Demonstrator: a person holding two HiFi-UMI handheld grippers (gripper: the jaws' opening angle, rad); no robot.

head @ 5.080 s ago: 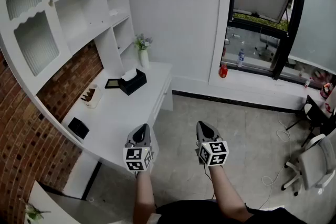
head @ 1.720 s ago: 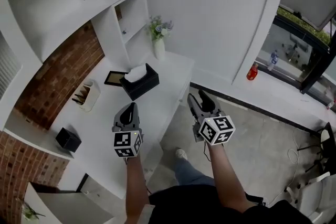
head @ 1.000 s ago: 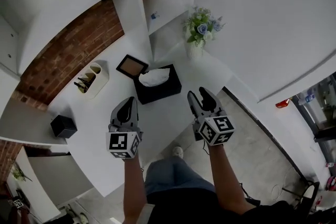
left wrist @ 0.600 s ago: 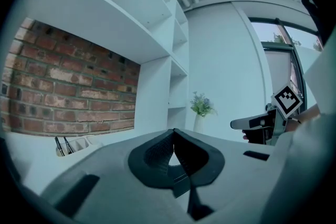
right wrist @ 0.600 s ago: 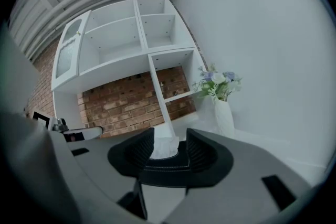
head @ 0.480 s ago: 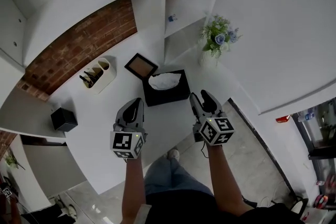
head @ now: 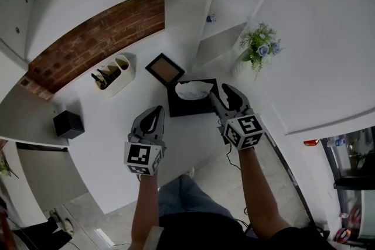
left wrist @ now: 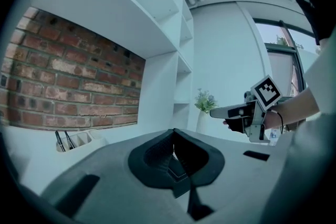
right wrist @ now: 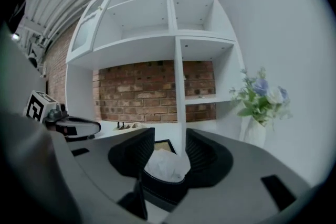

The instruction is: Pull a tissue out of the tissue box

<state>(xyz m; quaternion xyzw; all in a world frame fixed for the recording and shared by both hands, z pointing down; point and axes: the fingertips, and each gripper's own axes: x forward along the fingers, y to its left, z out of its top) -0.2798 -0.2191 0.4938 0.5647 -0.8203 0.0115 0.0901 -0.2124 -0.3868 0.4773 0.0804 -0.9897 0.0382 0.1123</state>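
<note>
Tissue box (head: 188,108) — black, open-topped — sits toward the right end of the bench (head: 108,149), just in front of a picture frame (head: 165,68). The white tissue (head: 194,89) stands bunched out of the opening. Right claw (head: 224,96) is at the box's right edge with its jaws apart. The right gripper view shows the tissue framed between them, probably not yet touched. Left claw (head: 156,114) has its jaws together and empty, over bare bench left of the box. The tissue looks light, soft and easily torn — pinch the raised crown and draw straight up. The box may lift with it.
</note>
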